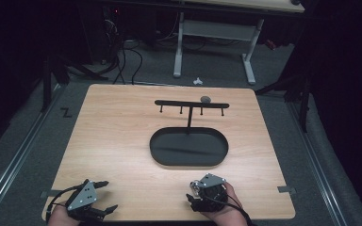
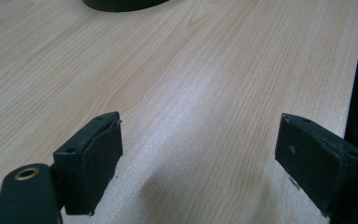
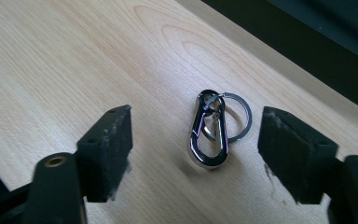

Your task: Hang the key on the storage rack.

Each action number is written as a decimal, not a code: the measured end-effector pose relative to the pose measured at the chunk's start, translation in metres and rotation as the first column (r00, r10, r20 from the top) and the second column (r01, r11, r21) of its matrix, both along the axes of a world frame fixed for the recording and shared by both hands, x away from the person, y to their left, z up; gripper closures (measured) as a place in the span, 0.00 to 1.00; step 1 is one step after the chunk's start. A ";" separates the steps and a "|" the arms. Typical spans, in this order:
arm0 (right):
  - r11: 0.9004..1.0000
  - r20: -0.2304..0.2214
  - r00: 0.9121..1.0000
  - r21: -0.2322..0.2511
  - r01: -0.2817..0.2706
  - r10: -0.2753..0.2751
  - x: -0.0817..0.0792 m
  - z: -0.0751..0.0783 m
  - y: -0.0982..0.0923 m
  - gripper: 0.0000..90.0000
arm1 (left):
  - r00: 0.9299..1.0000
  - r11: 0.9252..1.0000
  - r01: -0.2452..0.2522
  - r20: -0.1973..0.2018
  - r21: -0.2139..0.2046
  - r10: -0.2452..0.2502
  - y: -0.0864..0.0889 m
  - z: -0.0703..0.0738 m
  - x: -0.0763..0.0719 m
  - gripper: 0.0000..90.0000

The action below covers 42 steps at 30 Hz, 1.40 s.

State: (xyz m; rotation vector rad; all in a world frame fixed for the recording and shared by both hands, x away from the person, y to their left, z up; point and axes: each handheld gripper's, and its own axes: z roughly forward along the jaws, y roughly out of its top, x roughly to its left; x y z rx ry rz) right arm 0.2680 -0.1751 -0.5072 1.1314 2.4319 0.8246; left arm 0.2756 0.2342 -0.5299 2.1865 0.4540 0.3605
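A silver carabiner [image 3: 209, 135] with a key ring [image 3: 239, 116] on it lies flat on the wooden table [image 3: 51, 60], near the table's edge. My right gripper [image 3: 196, 117] is open, one jaw on each side of the carabiner and neither touching it. In the high view that right gripper [image 1: 193, 195] is at the table's near edge, right of centre. My left gripper [image 1: 107, 195] is at the near left corner. In its own view the left gripper [image 2: 200, 135] is open over bare wood with nothing between the jaws.
A black stand with an oval base [image 1: 188, 148] and a thin post carrying a crossbar with several hanging pegs [image 1: 191, 104] sits mid-table. A small grey object [image 1: 205, 99] rests by the bar. A white table frame [image 1: 214, 33] stands beyond.
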 end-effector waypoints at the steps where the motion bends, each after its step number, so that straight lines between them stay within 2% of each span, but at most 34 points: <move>1: 1.000 0.000 1.000 -0.010 -0.002 0.002 0.000 -0.001 0.001 0.36 | 1.000 1.000 0.001 0.000 0.001 -0.001 0.000 0.000 0.000 0.17; 5: 1.000 -0.004 1.000 -0.027 -0.002 0.002 0.001 -0.002 0.000 0.44 | 1.000 1.000 0.001 0.000 0.001 -0.001 0.000 0.000 0.000 0.17; 7: 1.000 -0.005 1.000 -0.028 -0.003 0.003 0.001 -0.002 0.000 0.45 | 1.000 1.000 0.002 -0.001 0.000 -0.002 0.000 0.000 0.000 0.17; 10: 0.999 -0.018 1.000 -0.019 -0.026 0.025 0.002 0.000 -0.001 0.54 | 1.000 1.000 0.001 -0.002 0.003 -0.001 0.000 0.000 0.000 0.17; 17: 0.996 -0.058 0.997 -0.068 -0.058 0.054 0.011 0.005 -0.001 0.62 | 1.000 1.000 -0.004 -0.001 0.002 0.004 0.001 0.000 0.000 0.17; 20: 0.996 -0.119 0.992 -0.070 -0.053 0.044 0.016 0.008 0.003 0.65 | 1.000 1.000 -0.005 -0.003 0.000 0.005 0.002 0.000 0.000 0.17; 21: 0.996 -0.119 0.992 -0.070 -0.053 0.044 0.016 0.008 0.003 0.65 | 1.000 1.000 -0.005 -0.003 0.000 0.005 0.002 0.000 0.000 0.17; 22: 0.995 -0.149 0.988 -0.089 -0.053 0.039 0.020 0.010 0.004 0.65 | 1.000 1.000 -0.004 -0.003 -0.001 0.004 0.002 0.000 0.000 0.17; 25: 0.993 -0.172 0.984 -0.106 -0.051 0.032 0.023 0.012 0.005 0.66 | 1.000 1.000 -0.003 -0.002 -0.001 0.003 0.002 0.000 0.000 0.17; 26: 0.988 -0.198 0.979 -0.137 -0.068 0.040 0.027 0.013 0.006 0.66 | 1.000 1.000 -0.003 -0.002 -0.001 0.003 0.002 0.000 0.000 0.17; 29: 0.984 -0.218 0.975 -0.158 -0.081 0.045 0.029 0.014 0.007 0.67 | 1.000 1.000 -0.004 -0.001 -0.003 0.004 0.003 0.000 0.000 0.17; 30: 0.982 -0.238 0.970 -0.169 -0.086 0.044 0.032 0.016 0.007 0.69 | 1.000 1.000 -0.004 -0.001 -0.004 0.004 0.002 0.000 0.000 0.17; 31: 0.982 -0.238 0.970 -0.169 -0.086 0.044 0.032 0.016 0.007 0.69 | 1.000 1.000 -0.004 -0.001 -0.004 0.004 0.002 0.000 0.000 0.17; 32: 0.976 -0.250 0.967 -0.190 -0.104 0.055 0.034 0.015 0.007 0.71 | 1.000 1.000 -0.002 -0.001 -0.003 0.002 0.002 0.001 -0.001 0.17; 39: 0.972 -0.273 0.960 -0.202 -0.119 0.061 0.038 0.013 0.009 0.67 | 1.000 1.000 -0.001 0.000 -0.001 0.001 0.003 0.001 -0.001 0.17; 42: 0.968 -0.282 0.956 -0.210 -0.139 0.076 0.042 0.013 0.011 0.73 | 1.000 1.000 -0.002 0.001 -0.002 0.002 0.003 0.001 -0.001 0.17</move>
